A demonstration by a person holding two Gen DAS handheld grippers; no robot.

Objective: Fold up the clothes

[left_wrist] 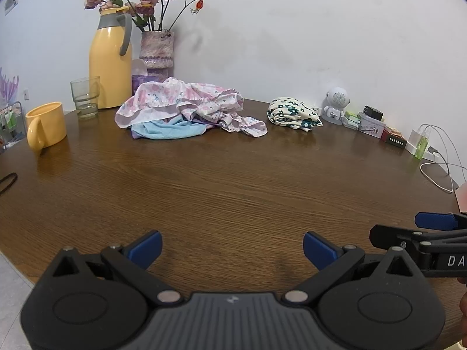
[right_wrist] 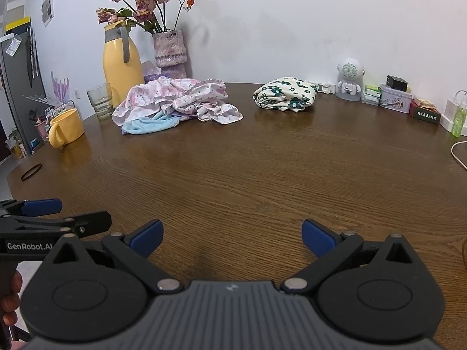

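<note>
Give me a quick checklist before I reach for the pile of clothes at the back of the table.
1. Left gripper open and empty: ok.
2. Right gripper open and empty: ok.
3. Wooden table between the grippers and the pink floral garment pile bare for folding: ok.
4. Pile unfolded, light blue cloth tucked beneath it: ok, ready to pick.
5. Folded green floral cloth apart from the pile: ok.
6. Drinking glass and yellow mug close to the pile's left side: not ok, mind them when pulling.
</note>
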